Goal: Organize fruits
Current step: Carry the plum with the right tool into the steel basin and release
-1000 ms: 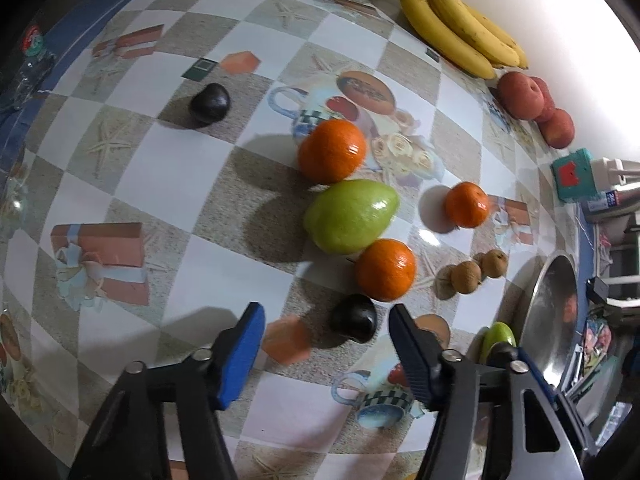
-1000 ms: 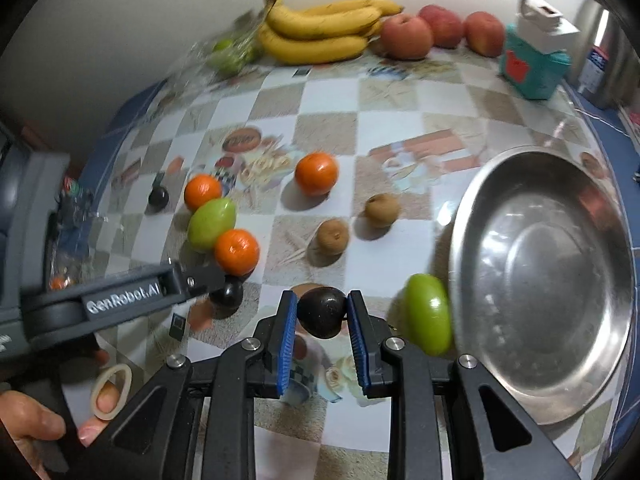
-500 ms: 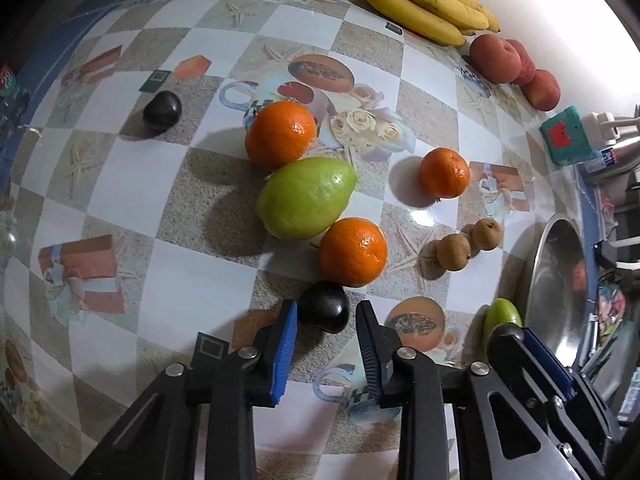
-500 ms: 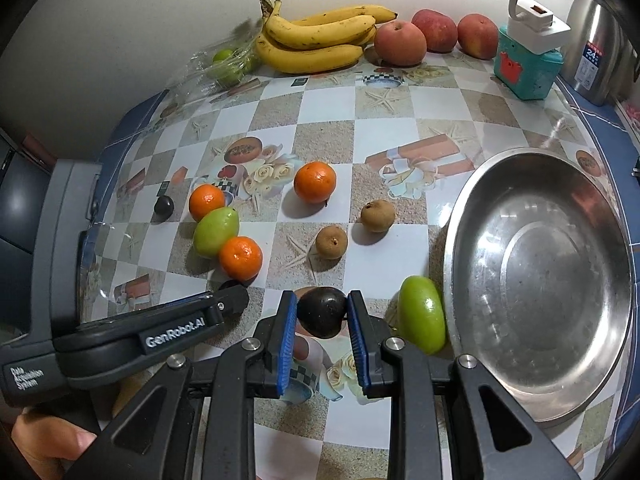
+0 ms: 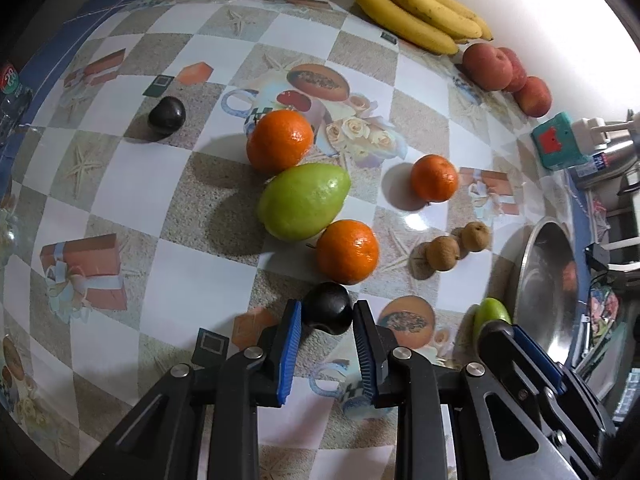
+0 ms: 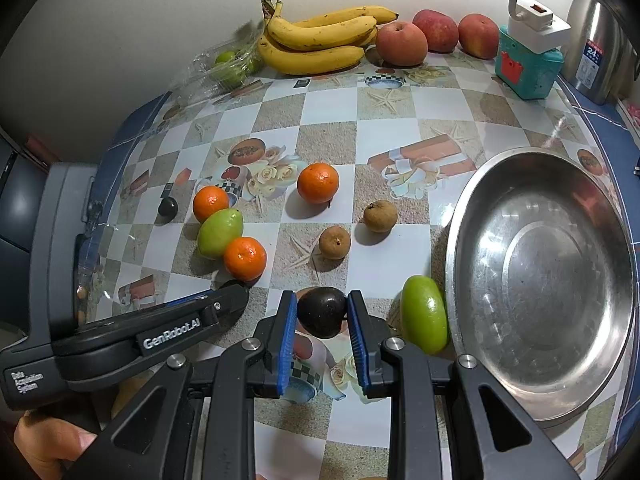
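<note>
My left gripper (image 5: 326, 316) is shut on a dark plum (image 5: 327, 307) just in front of an orange (image 5: 347, 251). My right gripper (image 6: 322, 312) is shut on another dark plum (image 6: 321, 310) and holds it over the tablecloth. A third dark plum (image 5: 167, 113) lies far left. A big green mango (image 5: 303, 206) lies between two oranges; a third orange (image 5: 434, 178) sits apart. Two brown fruits (image 6: 334, 242) lie mid-table. A small green mango (image 6: 424, 320) leans on the steel bowl (image 6: 480, 208). The left gripper body (image 6: 160, 332) shows in the right wrist view.
Bananas (image 6: 320, 42) and three red apples (image 6: 402, 42) line the back wall, with a plastic bag of green fruit (image 6: 224, 68) to their left. A teal box with a white adapter (image 6: 528, 62) and a steel kettle (image 6: 596, 44) stand at back right.
My left gripper moved forward and closed from wide open onto the dark plum. My right gripper kept its hold on its plum and barely moved.
</note>
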The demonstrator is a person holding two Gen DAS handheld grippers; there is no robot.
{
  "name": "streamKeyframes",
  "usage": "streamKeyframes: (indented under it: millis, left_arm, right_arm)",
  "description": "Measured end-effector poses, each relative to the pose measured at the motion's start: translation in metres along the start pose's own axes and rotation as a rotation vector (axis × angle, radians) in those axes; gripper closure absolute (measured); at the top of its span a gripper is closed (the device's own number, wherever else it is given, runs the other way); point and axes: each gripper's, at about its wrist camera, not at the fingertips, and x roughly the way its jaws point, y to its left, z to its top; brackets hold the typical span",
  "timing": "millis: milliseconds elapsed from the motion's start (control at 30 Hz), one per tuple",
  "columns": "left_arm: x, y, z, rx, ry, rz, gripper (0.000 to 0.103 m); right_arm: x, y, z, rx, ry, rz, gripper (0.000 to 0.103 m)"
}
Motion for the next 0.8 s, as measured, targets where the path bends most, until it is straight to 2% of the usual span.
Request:
streamKeyframes:
  millis: [367, 500, 800]
  left_arm:
    - [-0.033, -0.011, -0.003, 0.021, -0.087, -0.054, 0.075]
    - [-0.033, -0.021, -0.004, 0.059, -0.082, -0.075, 0.075]
    - [-0.033, -0.062, -0.014, 0.203, -0.104, -0.109, 0.075]
  right_arm:
    - [-0.017, -0.015, 0.005, 0.049, -0.040, 0.026, 0.076]
    - [-0.022, -0.032, 0.007, 0.090, -0.047, 0.015, 0.076]
    - [-0.036, -0.083, 0.010, 0.207, -0.102, -0.112, 0.076]
